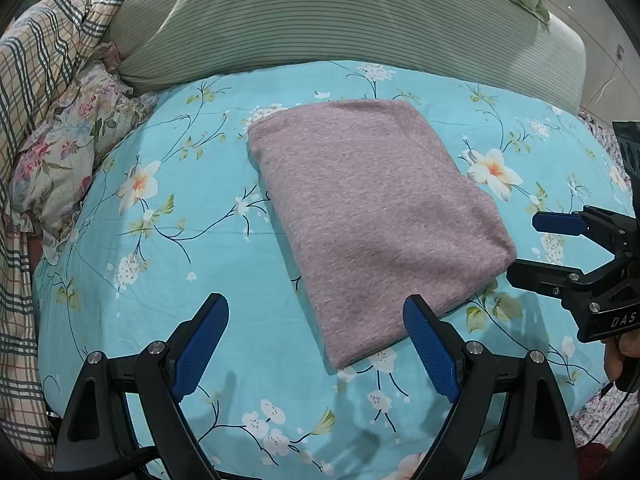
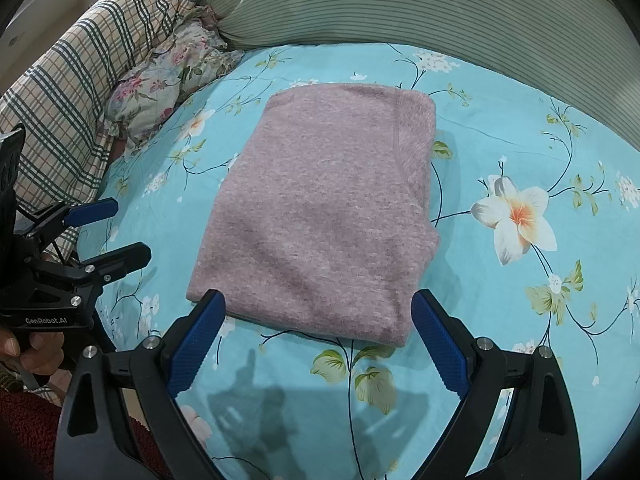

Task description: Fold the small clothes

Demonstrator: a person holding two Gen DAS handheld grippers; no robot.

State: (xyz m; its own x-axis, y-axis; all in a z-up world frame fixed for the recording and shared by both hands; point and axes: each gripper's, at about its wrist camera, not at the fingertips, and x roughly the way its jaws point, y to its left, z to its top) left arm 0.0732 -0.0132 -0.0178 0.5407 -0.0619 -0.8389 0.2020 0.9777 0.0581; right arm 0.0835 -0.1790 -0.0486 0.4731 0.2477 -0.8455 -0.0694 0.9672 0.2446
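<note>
The folded pink garment (image 1: pixel 368 216) is laid flat on the floral bed sheet (image 1: pixel 168 240), just ahead of both tongs. The left tongs (image 1: pixel 316 344) and right tongs (image 2: pixel 318 336) are held spread, nothing pinched.

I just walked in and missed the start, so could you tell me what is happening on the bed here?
A person holds a gripper in each hand over a floral bedsheet. The pinkish-purple garment lies there folded into a compact rectangle. The left gripper and right gripper are both open, near its front edge, gripping nothing.
</note>
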